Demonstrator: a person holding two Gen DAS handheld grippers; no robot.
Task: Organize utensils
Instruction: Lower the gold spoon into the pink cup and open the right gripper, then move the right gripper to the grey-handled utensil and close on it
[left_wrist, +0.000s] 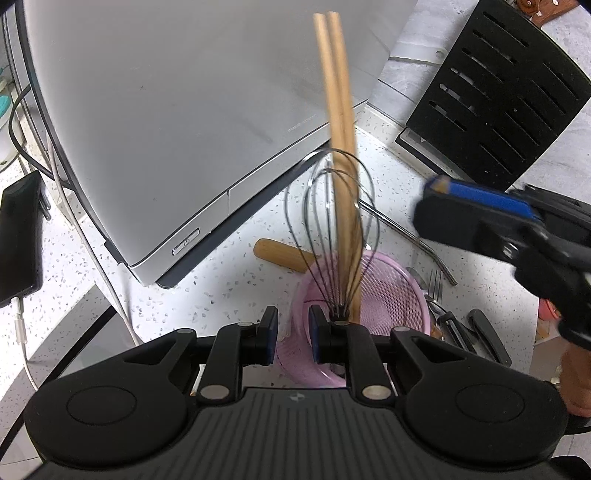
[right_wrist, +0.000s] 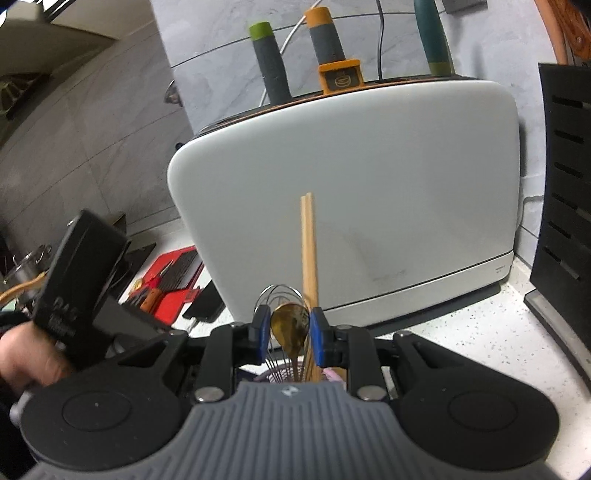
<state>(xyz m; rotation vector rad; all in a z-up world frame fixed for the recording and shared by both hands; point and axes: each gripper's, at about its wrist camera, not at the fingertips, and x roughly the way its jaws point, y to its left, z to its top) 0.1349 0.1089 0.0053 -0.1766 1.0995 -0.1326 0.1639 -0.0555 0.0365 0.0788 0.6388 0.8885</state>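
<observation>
A pink mesh holder stands on the speckled counter with a wire whisk and a pair of wooden chopsticks upright in it. My left gripper is shut on its near rim, one finger inside and one outside. My right gripper is shut on a golden spoon, whose bowl sits between the blue pads. Just past it in that view are the whisk, the chopsticks and the holder. From the left wrist view, the right gripper hovers blurred to the right of the holder.
A large grey appliance stands close behind the holder and a black knife block at the back right. On the counter lie a wooden handle, a metal straw, a fork and black-handled tools. A phone with cables lies at the left.
</observation>
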